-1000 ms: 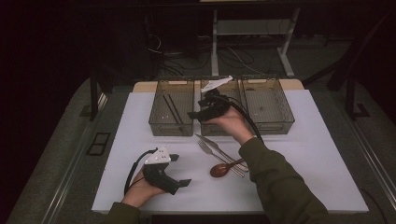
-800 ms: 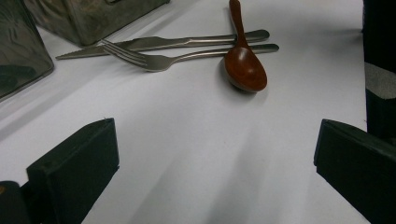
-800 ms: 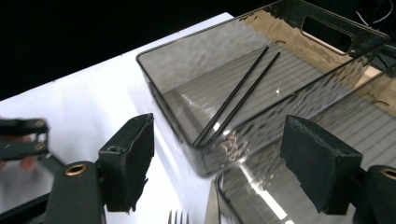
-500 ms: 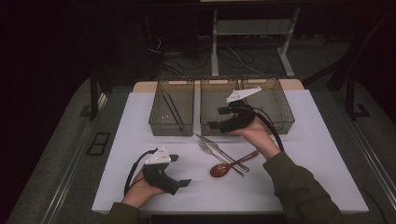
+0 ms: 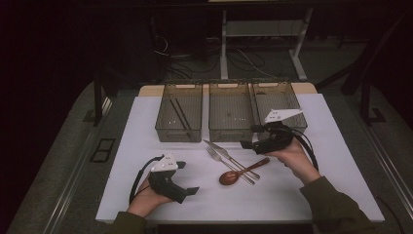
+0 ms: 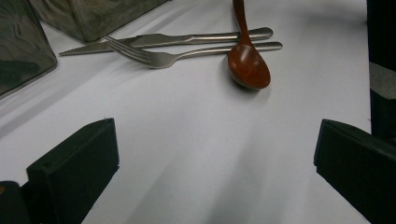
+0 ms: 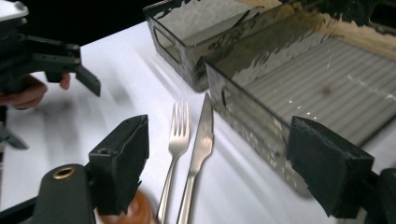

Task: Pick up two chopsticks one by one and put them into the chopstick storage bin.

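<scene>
A metal knife (image 5: 225, 152), a metal fork (image 5: 217, 157) and a brown wooden spoon (image 5: 229, 177) lie together mid-table on the white mat. My right gripper (image 5: 249, 136) hovers just right of them, in front of the bins, pointing left. Its jaws have just been opening and nothing is between them. In the right gripper view the fork (image 7: 177, 135) and knife (image 7: 201, 135) lie ahead of the right gripper (image 7: 224, 161). My left gripper (image 5: 187, 178) rests open at the front left. In the left gripper view the left gripper (image 6: 215, 154) faces the spoon (image 6: 247, 65).
Three clear plastic bins stand side by side at the back: the left bin (image 5: 178, 134) holds dark chopsticks (image 5: 179, 113), the middle bin (image 5: 229, 132) and right bin (image 5: 272, 87) look bare. White mat lies free at the front and far right. Dark floor surrounds the table.
My right gripper has come from over the middle bin, rightward and toward the near side, down beside the cutlery. The left gripper has stayed put.
</scene>
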A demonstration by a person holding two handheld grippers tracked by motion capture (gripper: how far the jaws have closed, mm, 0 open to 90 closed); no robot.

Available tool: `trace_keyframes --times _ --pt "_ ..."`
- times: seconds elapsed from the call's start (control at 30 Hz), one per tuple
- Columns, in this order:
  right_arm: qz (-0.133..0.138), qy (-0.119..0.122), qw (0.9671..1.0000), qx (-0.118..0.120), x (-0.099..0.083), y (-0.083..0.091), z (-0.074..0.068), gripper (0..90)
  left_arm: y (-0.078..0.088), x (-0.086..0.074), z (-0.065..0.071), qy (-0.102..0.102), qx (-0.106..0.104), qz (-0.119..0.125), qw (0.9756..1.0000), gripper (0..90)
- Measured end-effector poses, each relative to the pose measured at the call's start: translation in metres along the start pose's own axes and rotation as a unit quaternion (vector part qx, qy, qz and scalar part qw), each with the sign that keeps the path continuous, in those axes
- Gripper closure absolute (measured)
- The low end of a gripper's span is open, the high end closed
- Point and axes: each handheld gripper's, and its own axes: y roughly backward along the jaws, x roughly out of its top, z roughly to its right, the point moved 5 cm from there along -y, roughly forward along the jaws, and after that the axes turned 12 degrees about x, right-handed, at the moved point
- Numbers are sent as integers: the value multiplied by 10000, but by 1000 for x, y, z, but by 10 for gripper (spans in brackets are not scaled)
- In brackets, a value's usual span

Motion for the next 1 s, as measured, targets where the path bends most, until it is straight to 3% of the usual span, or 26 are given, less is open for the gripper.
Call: trace_keyframes --times 0.53,1.0 --pt "124 -216 9989 -400 -54 52 3 189 1 0 -1 -1 38 0 10000 0" --pt "337 -353 9954 -830 -96 81 2 167 2 0 -1 -7 63 4 10000 0"
